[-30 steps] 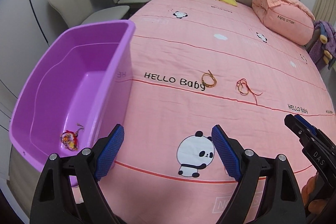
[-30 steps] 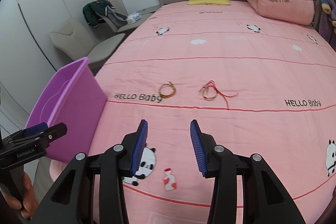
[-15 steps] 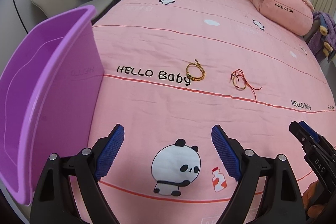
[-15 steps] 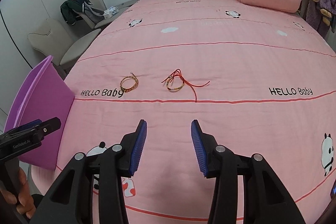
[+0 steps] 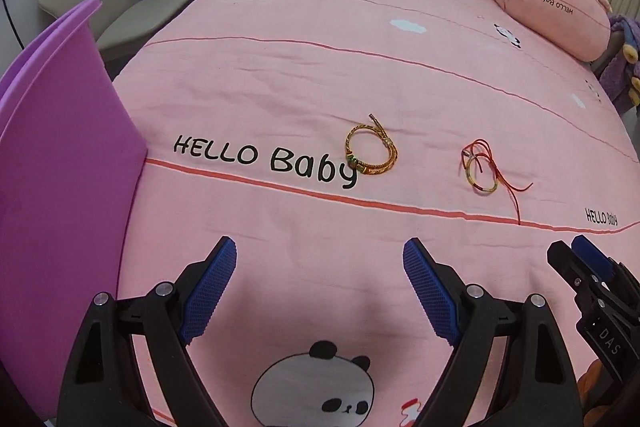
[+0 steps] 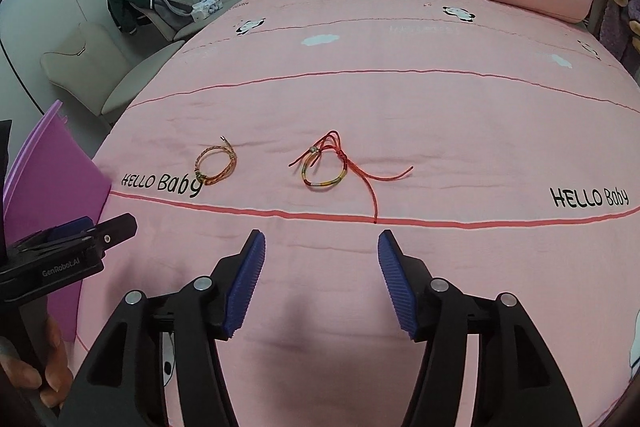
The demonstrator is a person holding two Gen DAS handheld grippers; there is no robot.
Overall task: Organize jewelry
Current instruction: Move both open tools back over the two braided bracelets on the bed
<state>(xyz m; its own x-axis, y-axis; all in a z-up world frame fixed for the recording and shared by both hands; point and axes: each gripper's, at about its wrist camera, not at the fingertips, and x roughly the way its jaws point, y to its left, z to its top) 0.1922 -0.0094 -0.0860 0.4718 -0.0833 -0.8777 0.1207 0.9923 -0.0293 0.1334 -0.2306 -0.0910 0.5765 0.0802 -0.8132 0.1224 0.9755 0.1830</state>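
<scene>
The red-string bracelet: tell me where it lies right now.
The red-string bracelet lies flat on the pink bedspread, centre of the right wrist view, just beyond the red stripe. The orange braided bracelet sits apart to its left, by the "HELLO Baby" print.

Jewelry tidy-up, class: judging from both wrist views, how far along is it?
Done: nothing visibly stored; the purple bin's inside is hidden. In hand: nothing; the left tool and right tool are open, the right's jaws just widening. Left: orange bracelet and red-string bracelet lie on the bedspread.
</scene>
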